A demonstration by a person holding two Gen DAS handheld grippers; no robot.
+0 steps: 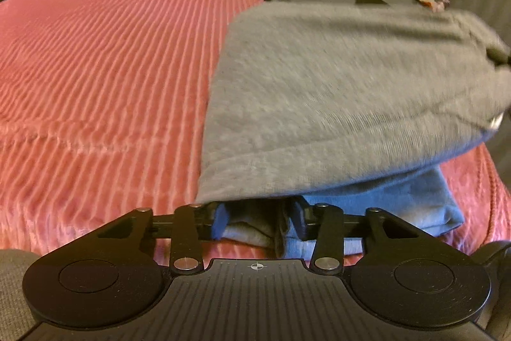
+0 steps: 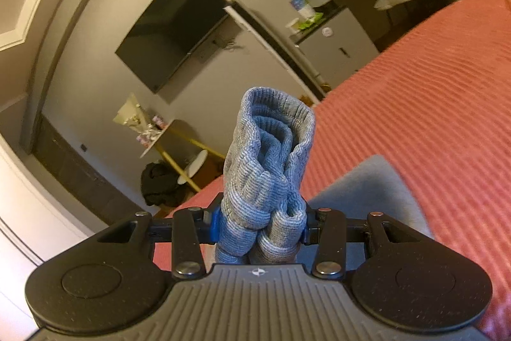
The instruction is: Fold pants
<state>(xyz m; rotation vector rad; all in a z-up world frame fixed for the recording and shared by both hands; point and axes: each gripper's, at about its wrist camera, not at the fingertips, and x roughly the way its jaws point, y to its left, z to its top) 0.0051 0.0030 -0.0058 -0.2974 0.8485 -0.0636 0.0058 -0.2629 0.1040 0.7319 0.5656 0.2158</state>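
Above a pink ribbed bedspread (image 1: pixel 95 59), both grippers, left gripper (image 1: pixel 260 221) and right gripper (image 2: pixel 260 222), pinch bunched grey pants (image 1: pixel 335 85).

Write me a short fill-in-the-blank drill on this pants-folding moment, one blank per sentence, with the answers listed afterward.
1. The gray pants are lifted above a bedspread whose color is ____.
2. The right gripper is clamped on the pants' ribbed ____.
3. On the wall in the right wrist view hangs a dark, switched-off ____.
4. The left gripper holds an edge of the ____.

Answers: pink; cuff; television; pants
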